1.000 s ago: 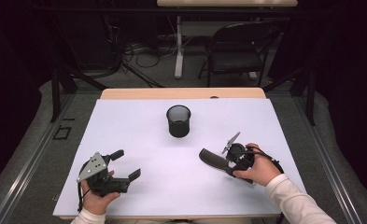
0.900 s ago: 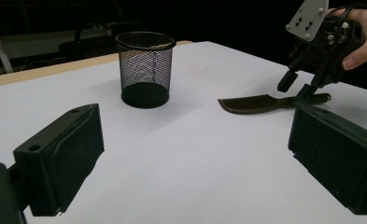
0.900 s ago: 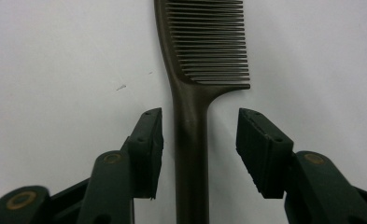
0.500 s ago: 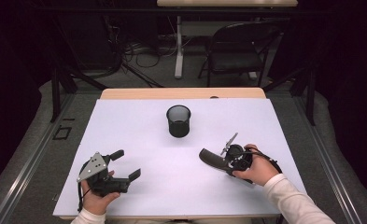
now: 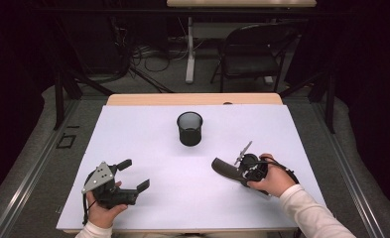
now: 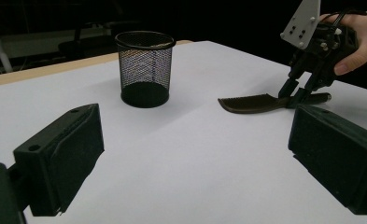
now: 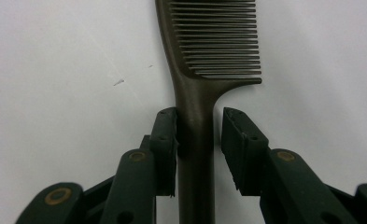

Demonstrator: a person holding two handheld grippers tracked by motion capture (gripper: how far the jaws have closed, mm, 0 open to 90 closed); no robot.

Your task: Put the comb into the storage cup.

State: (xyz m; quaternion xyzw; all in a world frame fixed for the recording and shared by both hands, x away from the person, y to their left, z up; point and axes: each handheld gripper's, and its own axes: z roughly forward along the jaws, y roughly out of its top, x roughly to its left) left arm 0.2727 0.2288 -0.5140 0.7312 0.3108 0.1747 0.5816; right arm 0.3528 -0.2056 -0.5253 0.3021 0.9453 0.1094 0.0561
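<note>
White sheet-covered table taking up the high view, tan wooden edge showing along the far side.

Black wire-mesh cup standing upright near table centre, slightly toward 12 o'clock; open mouth up, seemingly empty. Also showing in the left gripper view, at about 11 o'clock from the jaws.

Dark brown plastic comb with long handle lying flat on the sheet at about 5 o'clock from the cup, well apart from it. Toothed end pointing toward table centre, handle running back toward the right hand. In the left gripper view, resting flat, teeth along the upper edge.

Right gripper straddling the comb handle just behind the teeth. Jaws standing apart, not clamped: left pad touching or nearly touching the handle, narrow gap showing beside the right pad. Seen from the left gripper view, tips down at the sheet on either side of the handle, grey three-cornered plate on top.

Left gripper held low at about 7 o'clock from the cup, near the front edge, gripped by the left hand. Jaws spread wide, holding nothing, aiming roughly toward the cup and comb.

Black folding chair standing on the floor beyond the table at 1 o'clock, among cables and table legs.
</note>
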